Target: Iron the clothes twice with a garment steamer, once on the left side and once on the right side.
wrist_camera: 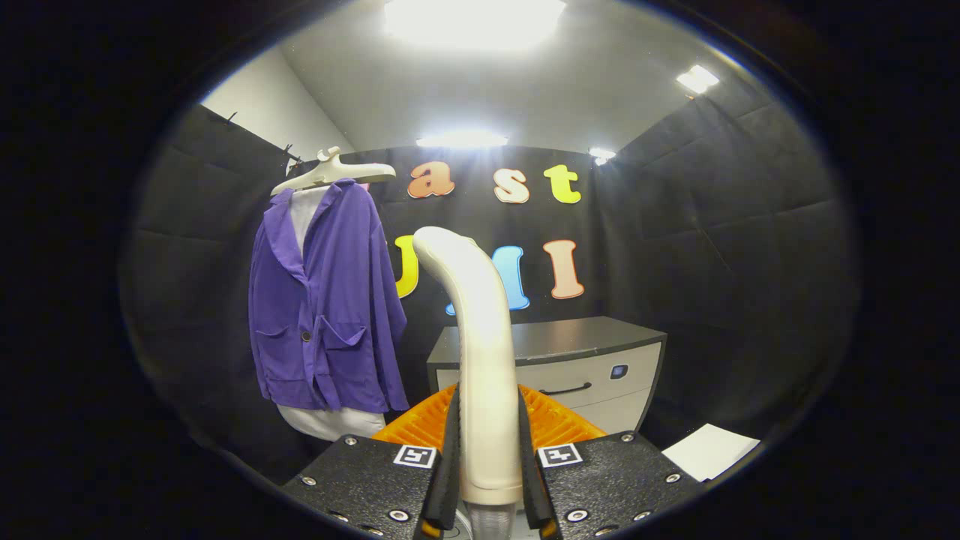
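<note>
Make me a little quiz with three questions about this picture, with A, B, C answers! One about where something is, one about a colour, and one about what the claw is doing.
1. Where does the jacket hang?
A. On a hanger, beyond the claw and to the side of the cabinet
B. Folded on top of the cabinet
C. Between the claw's fingers

2. What colour is the jacket?
A. Green
B. Purple
C. Red

3. What is the claw doing?
A. Wide open, holding nothing
B. Shut on the hanger
C. Shut on the garment steamer

Answers:
1. A, the jacket hangs from the pale hanger against the booth wall, beside the cabinet.
2. B, its cloth is plainly purple.
3. C, both fingers press the steamer's pale handle, which rises between them.
</note>
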A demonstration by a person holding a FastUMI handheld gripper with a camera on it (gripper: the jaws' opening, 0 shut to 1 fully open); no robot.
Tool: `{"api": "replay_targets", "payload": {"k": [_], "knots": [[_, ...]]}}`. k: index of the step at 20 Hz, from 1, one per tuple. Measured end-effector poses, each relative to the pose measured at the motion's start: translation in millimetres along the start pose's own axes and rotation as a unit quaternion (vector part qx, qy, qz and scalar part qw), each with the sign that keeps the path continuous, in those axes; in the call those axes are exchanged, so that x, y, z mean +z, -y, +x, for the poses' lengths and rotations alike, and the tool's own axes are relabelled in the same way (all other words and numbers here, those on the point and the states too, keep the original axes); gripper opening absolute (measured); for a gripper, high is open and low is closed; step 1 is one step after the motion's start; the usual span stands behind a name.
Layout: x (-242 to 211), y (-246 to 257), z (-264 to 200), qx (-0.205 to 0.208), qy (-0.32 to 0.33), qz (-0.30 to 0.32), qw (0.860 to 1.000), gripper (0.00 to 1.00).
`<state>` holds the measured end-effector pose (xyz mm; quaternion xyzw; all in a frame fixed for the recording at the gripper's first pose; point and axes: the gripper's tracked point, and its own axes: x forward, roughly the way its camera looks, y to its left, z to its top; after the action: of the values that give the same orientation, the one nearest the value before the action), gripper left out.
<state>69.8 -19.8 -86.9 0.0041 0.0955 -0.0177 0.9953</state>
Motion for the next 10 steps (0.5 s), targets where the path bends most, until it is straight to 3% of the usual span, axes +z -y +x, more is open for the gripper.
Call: {"api": "replay_targets", "payload": {"k": [10], "knots": [[-2, -10, -13, 0.016, 0.001, 0.003, 1.0, 0.35]]}}
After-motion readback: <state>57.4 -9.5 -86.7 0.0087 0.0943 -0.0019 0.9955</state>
